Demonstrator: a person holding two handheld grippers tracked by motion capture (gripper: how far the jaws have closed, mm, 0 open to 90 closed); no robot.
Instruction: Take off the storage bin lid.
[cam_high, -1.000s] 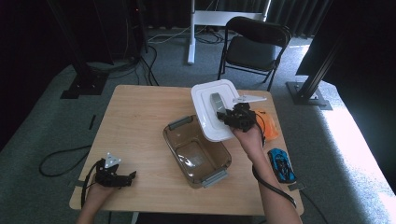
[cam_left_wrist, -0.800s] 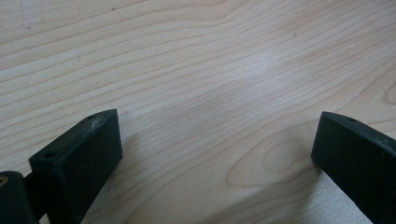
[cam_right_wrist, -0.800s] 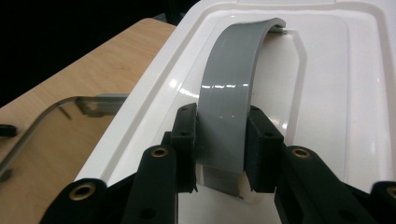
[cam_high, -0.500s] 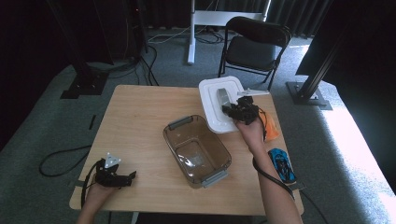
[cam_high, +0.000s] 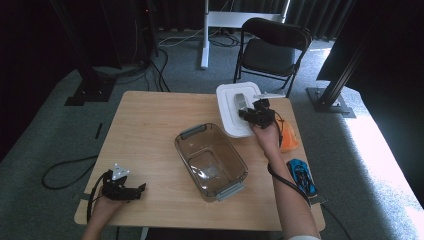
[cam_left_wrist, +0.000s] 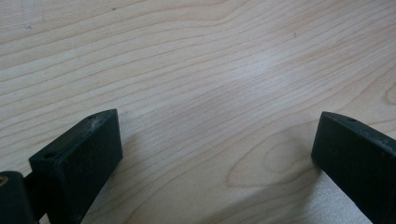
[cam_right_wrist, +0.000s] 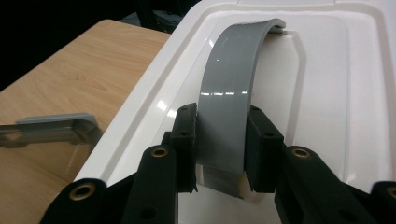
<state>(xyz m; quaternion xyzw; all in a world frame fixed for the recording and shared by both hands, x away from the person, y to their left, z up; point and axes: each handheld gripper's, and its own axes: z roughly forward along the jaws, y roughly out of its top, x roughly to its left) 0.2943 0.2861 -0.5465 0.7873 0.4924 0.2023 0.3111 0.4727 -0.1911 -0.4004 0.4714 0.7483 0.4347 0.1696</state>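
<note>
Lid handle pinched crosswise between the right jaws, white lid ahead of them at the table's far right corner

Right gripper (cam_right_wrist: 219, 154) clamps the grey arched handle (cam_right_wrist: 231, 88) of the white lid (cam_right_wrist: 322, 93); handle's long axis runs straight away from the jaws, its far foot ahead of them, pads on its two long edges; lid spreads on both sides of the jaws and appears to lie flat on the table (cam_high: 150, 130); the far table edge runs close beyond it; clear bin (cam_high: 211, 161) lies off to the jaws' left, its grey latch (cam_right_wrist: 56, 125) near the lid's rim; orange thing (cam_high: 288, 138) and blue toy car (cam_high: 302, 176) lie behind the jaws, beside the forearm; left gripper (cam_left_wrist: 215, 154), jaws spread over bare wood, sits well apart, so the right hand is far nearer.
</note>
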